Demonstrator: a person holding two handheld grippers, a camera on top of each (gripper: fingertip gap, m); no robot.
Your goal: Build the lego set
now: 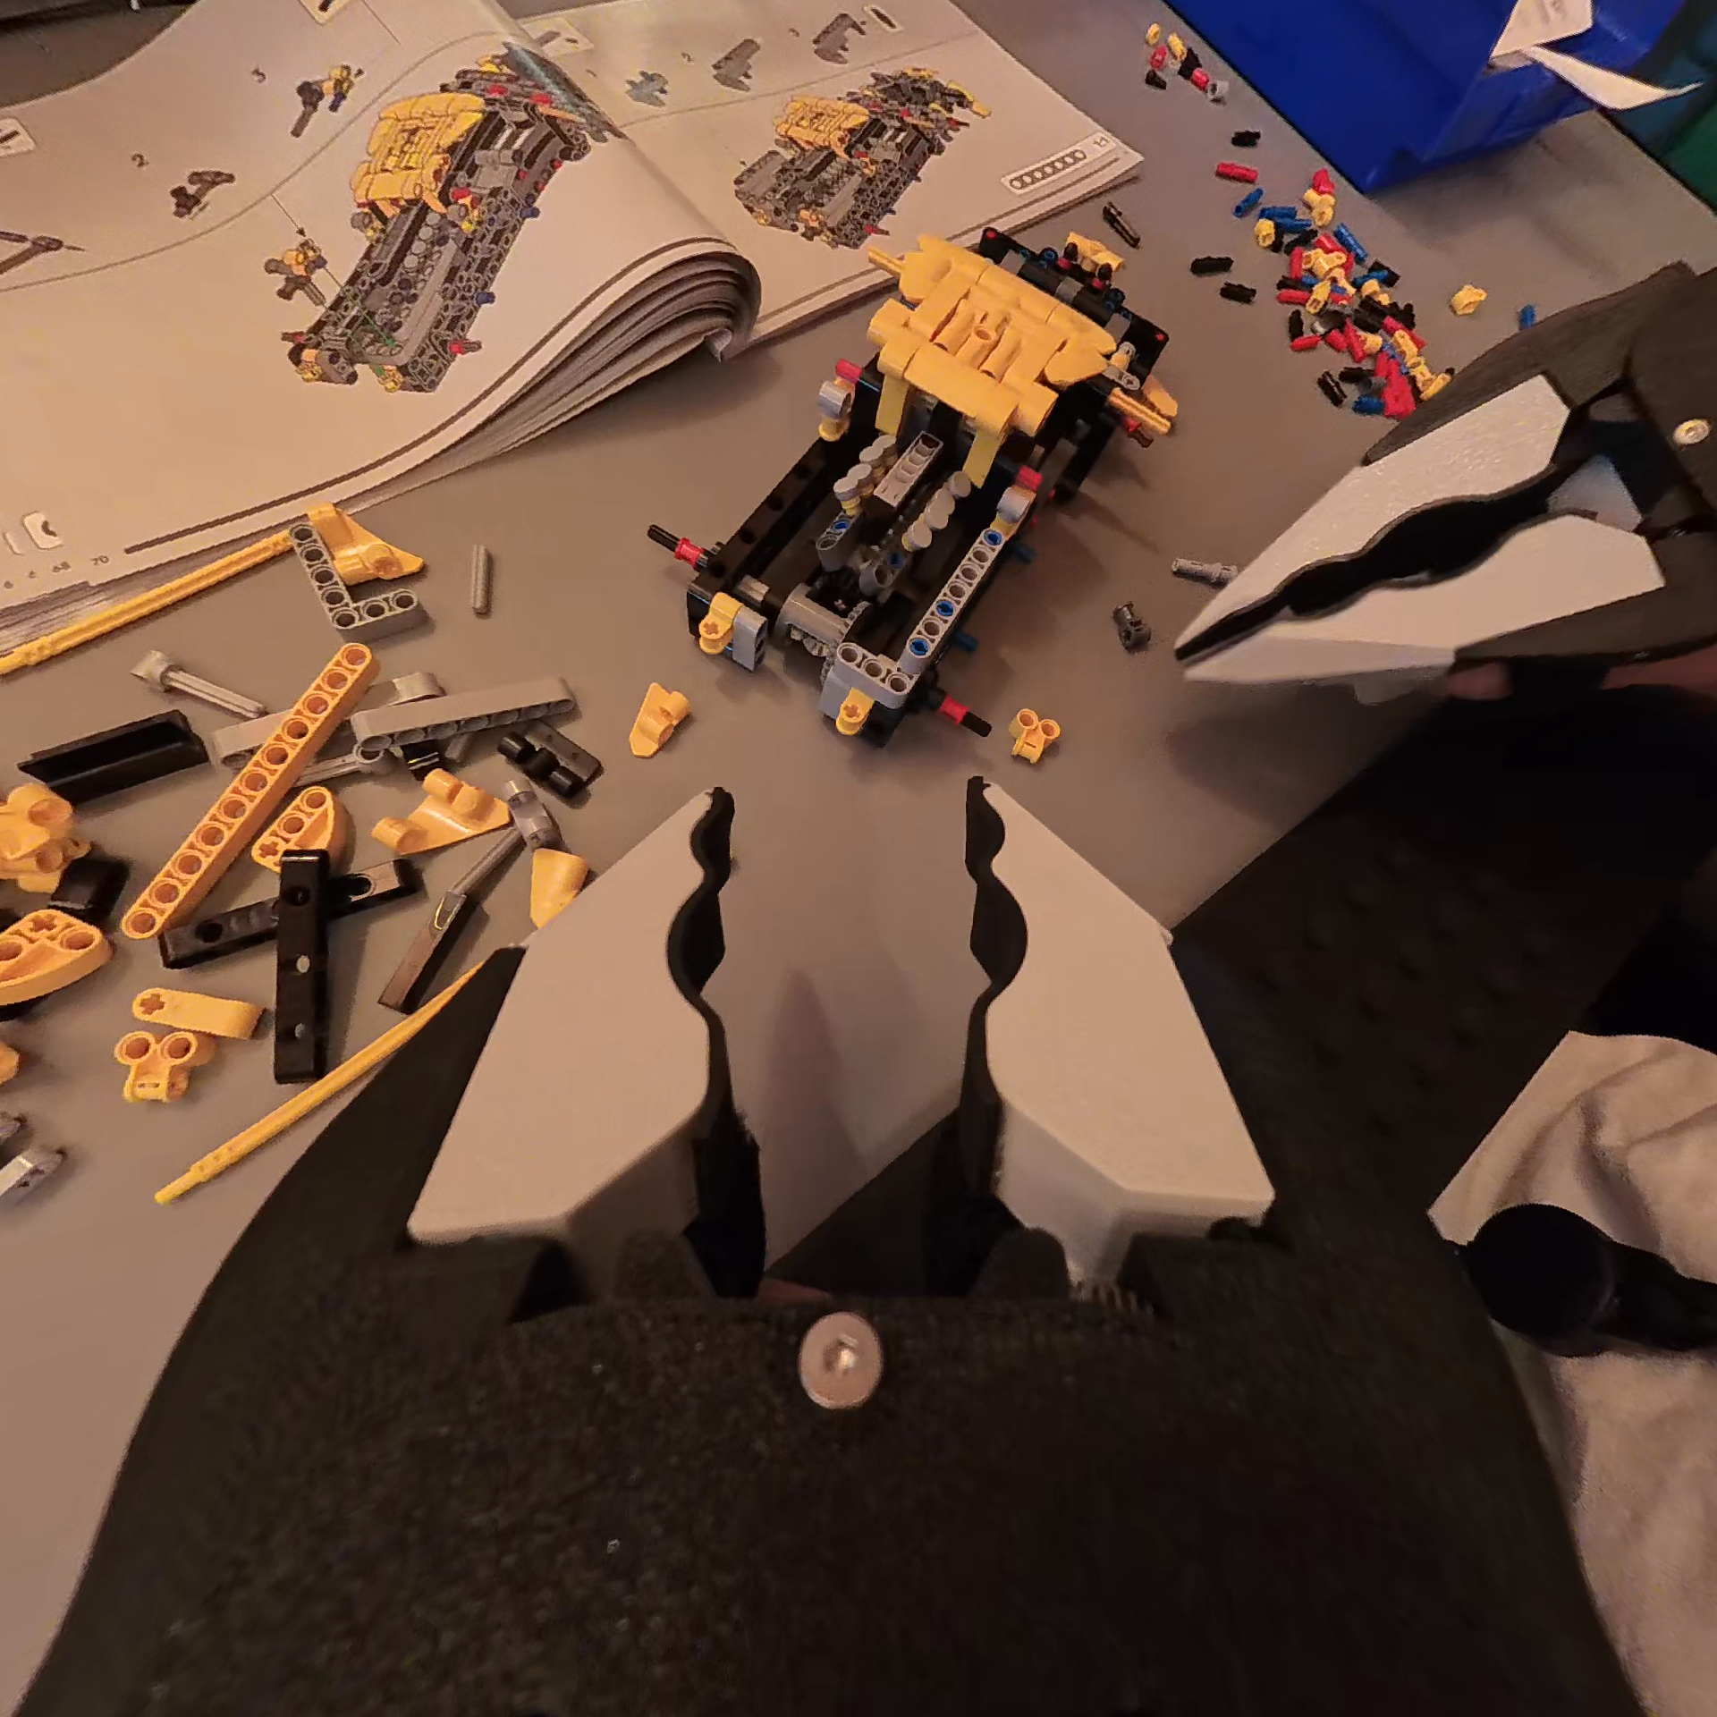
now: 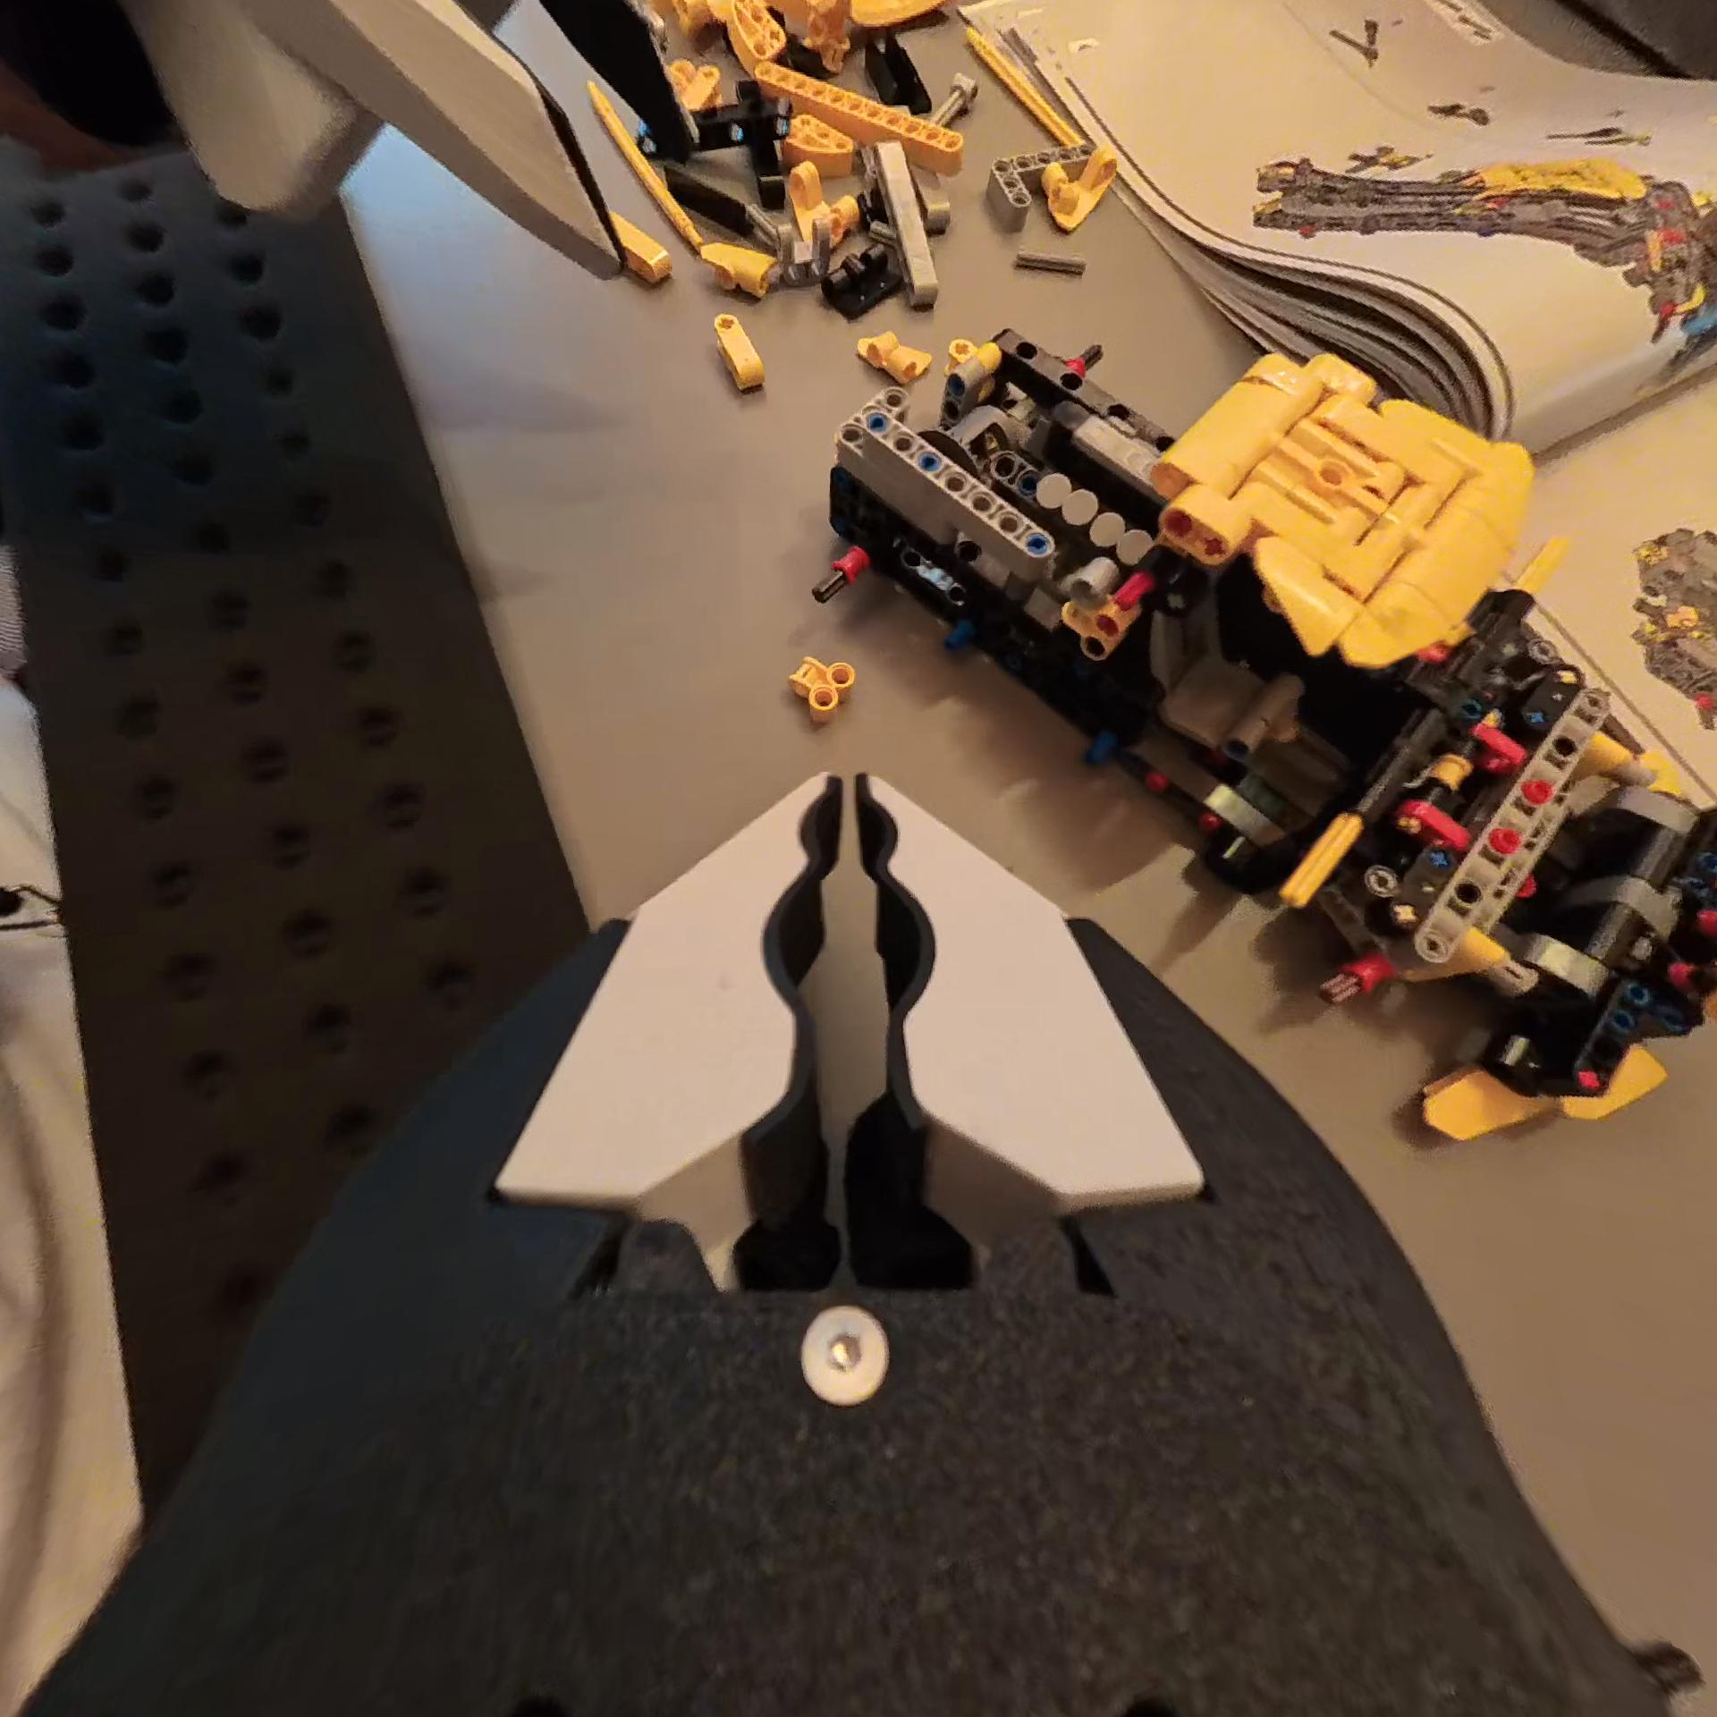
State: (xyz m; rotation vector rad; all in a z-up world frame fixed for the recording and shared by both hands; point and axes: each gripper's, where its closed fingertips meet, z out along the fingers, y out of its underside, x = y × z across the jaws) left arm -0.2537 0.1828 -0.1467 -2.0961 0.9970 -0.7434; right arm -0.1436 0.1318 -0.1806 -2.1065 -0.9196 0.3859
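Left gripper (image 1: 847, 799): jaws spread wide, nothing between them, hovering over bare grey table (image 1: 595, 483) just short of the half-built lego vehicle (image 1: 929, 483). Right gripper (image 2: 844, 780): tips nearly touching, only a thin slit between them, nothing held; it sits off the vehicle's near end, apart from it.

Vehicle rests on the table, black and grey frame with a yellow panel block (image 1: 994, 344) on top at the far end, red and blue pins along its sides. One small yellow connector (image 1: 1034, 734) lies just beside its near corner, another small yellow piece (image 1: 658, 717) near the opposite corner.

Open instruction booklet (image 1: 372, 279) lies just beyond the vehicle, page edges close to the yellow block. Loose pile of larger parts (image 1: 260, 836) to the vehicle's left in the left wrist view: long yellow beam (image 1: 251, 790), grey beams, black pieces, thin yellow rods. Scatter of small red, blue, yellow and black pins (image 1: 1338, 288) to its right, well apart. Blue bag (image 1: 1394, 84) beyond the pins
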